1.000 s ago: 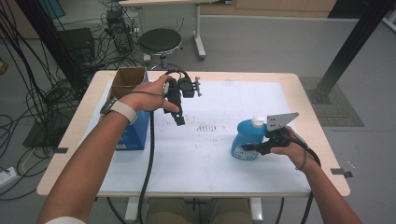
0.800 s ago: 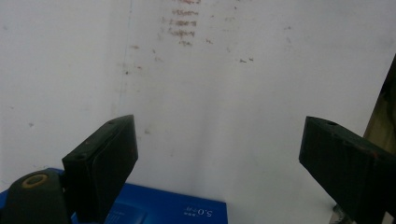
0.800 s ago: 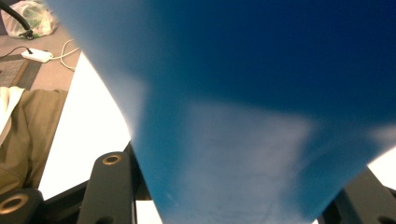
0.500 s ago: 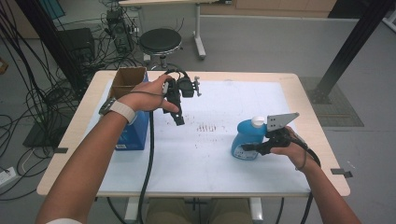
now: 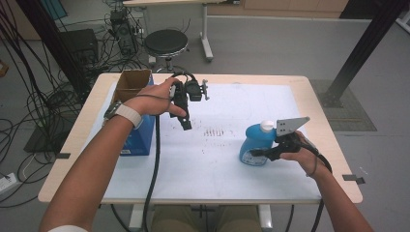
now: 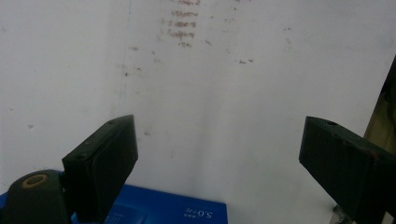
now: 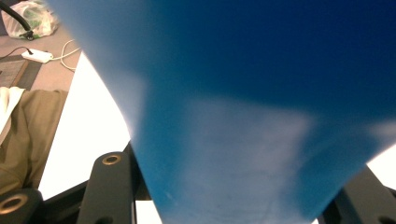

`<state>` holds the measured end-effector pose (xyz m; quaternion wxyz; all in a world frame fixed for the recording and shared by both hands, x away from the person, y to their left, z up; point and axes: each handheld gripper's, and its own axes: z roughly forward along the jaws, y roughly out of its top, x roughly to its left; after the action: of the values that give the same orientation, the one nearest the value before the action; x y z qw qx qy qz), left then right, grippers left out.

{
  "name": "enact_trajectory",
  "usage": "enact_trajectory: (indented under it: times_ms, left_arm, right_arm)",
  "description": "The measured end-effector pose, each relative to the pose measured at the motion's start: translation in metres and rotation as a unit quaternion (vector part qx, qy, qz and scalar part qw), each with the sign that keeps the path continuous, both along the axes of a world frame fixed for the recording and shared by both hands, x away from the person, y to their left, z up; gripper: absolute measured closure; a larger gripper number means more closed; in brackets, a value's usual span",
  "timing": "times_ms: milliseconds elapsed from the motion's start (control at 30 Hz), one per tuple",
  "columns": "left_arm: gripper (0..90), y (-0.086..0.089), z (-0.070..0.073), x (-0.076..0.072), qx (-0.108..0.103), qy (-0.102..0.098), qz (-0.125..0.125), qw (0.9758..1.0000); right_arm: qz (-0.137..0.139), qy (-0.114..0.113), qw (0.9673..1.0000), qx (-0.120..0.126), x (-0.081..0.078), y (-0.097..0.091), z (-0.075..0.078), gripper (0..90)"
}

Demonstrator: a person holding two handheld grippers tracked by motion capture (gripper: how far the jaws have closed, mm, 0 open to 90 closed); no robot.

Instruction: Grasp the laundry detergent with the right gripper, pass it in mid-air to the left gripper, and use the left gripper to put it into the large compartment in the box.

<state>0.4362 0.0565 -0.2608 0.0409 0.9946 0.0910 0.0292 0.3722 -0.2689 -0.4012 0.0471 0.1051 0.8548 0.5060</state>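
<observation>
Tabletop [image 5: 212, 159]; bottle [image 5: 255, 145] inside right tool [image 5: 258, 152].

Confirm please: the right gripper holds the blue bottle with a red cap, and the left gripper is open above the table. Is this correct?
Not quite. The cap of the blue bottle is white, not red, as the high view shows. The right gripper does hold it, and the left gripper is open above the table.

Grey floor [image 5: 270, 43], black stool [image 5: 166, 43], perhaps tangled cables [image 5: 29, 101].

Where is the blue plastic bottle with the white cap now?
In the high view, the blue plastic bottle with the white cap stands on the table's right side, clamped by the right gripper.
</observation>
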Motion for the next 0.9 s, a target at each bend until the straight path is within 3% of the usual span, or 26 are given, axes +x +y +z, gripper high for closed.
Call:
enact_trajectory:
  times_ms: [900]
  left_arm:
    - [11.9, -0.0002, 0.0007, 0.0006, -0.003, -0.002, 0.002, 1.0000]
  right_arm:
    - [-0.001, -0.001, 1.0000, 0.004, -0.0002, -0.0001, -0.0008, 43.4]
